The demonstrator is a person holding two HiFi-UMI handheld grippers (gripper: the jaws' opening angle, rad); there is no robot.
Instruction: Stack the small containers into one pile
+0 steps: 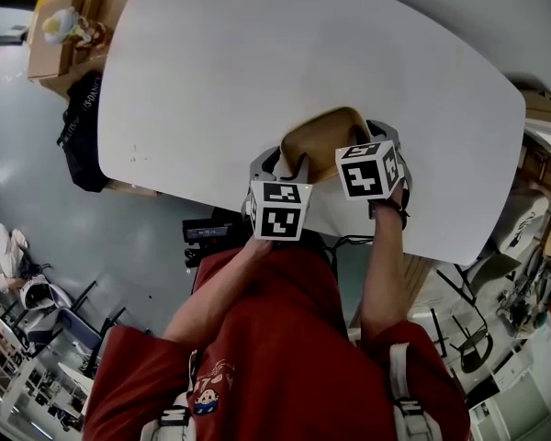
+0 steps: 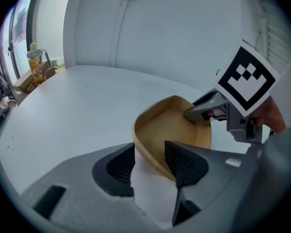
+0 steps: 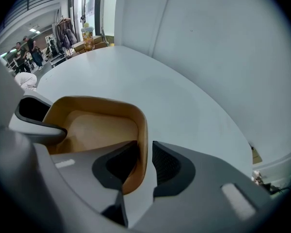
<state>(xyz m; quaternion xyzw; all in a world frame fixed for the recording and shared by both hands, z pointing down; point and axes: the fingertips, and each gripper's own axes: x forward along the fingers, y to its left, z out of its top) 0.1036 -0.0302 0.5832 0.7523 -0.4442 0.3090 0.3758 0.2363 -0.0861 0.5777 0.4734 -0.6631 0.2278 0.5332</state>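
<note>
Well, we start with the white table [image 1: 257, 81], a broad rounded top that fills most of the head view and serves as our landmark for everything else. At the table's near edge we see a person in a red shirt [image 1: 285, 338], both forearms reaching out over that edge. On the floor just beside the table's left edge lies a black bag [image 1: 83, 136], and past the table's far left corner stand cardboard boxes [image 1: 60, 35]. On the table, close to its near edge, sits a tan container [image 1: 326, 134] with rounded corners and a raised wall; we cannot tell whether it is one piece or several nested. Over that same edge the right gripper [image 3: 144, 147] is clamped on the container's wall, one pad inside and the other outside. The left gripper [image 2: 149, 148] has its jaws apart: the container's near corner lies between them, yet we see bare table between the wall and one pad, so it grips nothing. Each gripper carries a marker cube [image 1: 277, 211] above the table's near edge.
</note>
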